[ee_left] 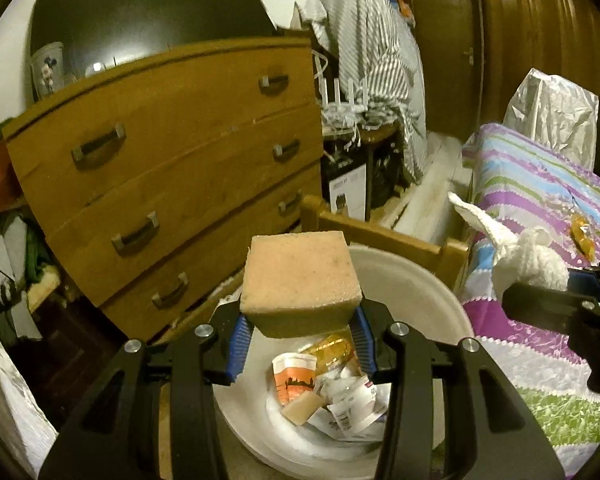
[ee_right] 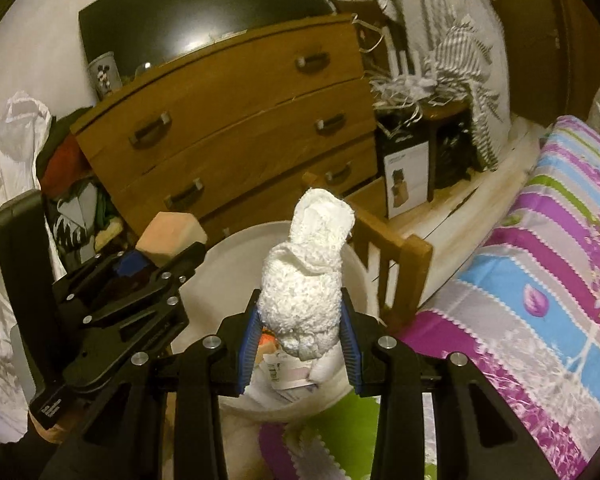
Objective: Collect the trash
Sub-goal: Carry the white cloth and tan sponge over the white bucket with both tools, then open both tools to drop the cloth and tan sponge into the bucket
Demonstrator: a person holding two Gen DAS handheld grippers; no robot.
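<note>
**Mara:** Cluttered bedroom, by the look of it: a wooden chest of drawers [ee_left: 168, 184] against the wall, a striped bedspread [ee_left: 540, 208] along the right, and a white tub [ee_left: 428, 300] sitting low between them, beside a small wooden chair [ee_right: 396, 248].

**Jon:** And the tub is the trash bin?

**Mara:** It seems so. It already holds crumpled paper [ee_left: 348, 400], an orange-and-white cup [ee_left: 294, 376] and a gold wrapper [ee_left: 334, 350]. So part of the collecting is done.

**Jon:** What are the hands carrying?

**Mara:** The left gripper [ee_left: 300, 344] has its blue pads clamped on a pinkish foam block [ee_left: 300, 276], held right above the tub's opening. The right gripper [ee_right: 302, 340] is closed tight on a wad of white towelling [ee_right: 308, 280], which stands up between its jaws, also over the tub, toward the bed side.

**Jon:** Neither dropped yet?

**Mara:** No, both pieces are in a firm grip. I'd judge this as the moment before release: both loads are over the bin and only need letting go.

**Jon:** Anything left after that?

**Mara:** At least one thing: an orange-gold wrapper [ee_left: 582, 236] lies on the bedspread, well apart from the tub. A silvery bag [ee_left: 552, 108] stands at the far end of the bed, though I cannot tell whether it counts as trash. So my guess is well along, not finished.
</note>
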